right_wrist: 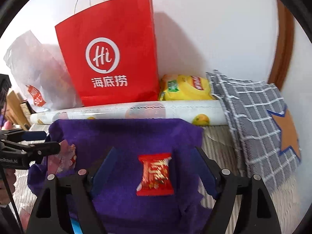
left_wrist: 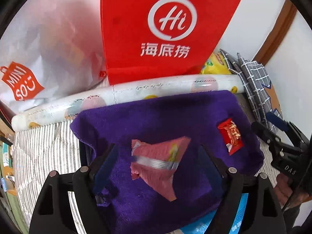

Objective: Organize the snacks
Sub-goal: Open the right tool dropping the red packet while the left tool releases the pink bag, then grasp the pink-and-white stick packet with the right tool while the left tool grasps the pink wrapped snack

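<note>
Both your grippers, left (left_wrist: pixel 158 156) and right (right_wrist: pixel 154 167), stand released above the purple cloth (left_wrist: pixel 156 120), the pink snack (left_wrist: pixel 156 161) and red snack (right_wrist: pixel 155 174) lying loose, so next you probably fetch another.

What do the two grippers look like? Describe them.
Both are matte black plastic frames with triangular cut-outs, round silver pivot pins and two fingers with dark blue pads. The left gripper and right gripper match. From the side, the right's body carries white lettering, the left's too. No sleeves are visible.
</note>
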Tool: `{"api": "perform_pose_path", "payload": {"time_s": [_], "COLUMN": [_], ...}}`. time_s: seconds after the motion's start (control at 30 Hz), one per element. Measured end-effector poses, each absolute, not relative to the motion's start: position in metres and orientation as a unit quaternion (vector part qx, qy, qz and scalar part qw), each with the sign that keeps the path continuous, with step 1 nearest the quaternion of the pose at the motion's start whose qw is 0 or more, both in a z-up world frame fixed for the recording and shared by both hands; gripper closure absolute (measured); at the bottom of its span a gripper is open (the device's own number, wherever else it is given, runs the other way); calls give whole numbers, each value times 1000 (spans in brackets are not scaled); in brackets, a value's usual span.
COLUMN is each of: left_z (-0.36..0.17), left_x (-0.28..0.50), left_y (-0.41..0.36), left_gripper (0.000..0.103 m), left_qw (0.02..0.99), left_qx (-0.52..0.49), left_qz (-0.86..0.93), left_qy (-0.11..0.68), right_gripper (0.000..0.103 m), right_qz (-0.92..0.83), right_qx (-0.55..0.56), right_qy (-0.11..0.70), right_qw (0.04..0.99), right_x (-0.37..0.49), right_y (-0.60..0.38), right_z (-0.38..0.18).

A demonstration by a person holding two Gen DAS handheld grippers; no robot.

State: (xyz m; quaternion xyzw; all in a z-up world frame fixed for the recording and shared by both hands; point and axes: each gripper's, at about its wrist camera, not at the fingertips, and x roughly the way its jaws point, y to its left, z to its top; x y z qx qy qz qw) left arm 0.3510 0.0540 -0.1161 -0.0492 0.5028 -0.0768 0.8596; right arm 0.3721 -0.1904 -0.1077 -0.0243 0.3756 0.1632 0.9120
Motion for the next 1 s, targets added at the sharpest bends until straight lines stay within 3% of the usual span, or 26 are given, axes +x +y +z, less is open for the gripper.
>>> {"api": "perform_pose_path", "payload": {"time_s": [0.13, 0.6, 1.0], "left_z": [-106, -49, -14], "left_x": [345, 305, 249], "left_y": [51, 46, 45], "left_gripper": [19, 20, 20], "left_qw": [866, 892, 907], "left_qx": [-46, -71, -52], "left_qz": [-66, -122, -122], "left_qy": [494, 429, 399], "right_gripper": [19, 19, 19], "right_qz": [123, 37, 119], "right_qx": [-28, -20, 62], "right_qy": [377, 345, 405], "right_qw": [917, 937, 904], "right_x": [353, 268, 193], "right_y": [-191, -220, -227], "right_z": [-100, -65, -85]}}
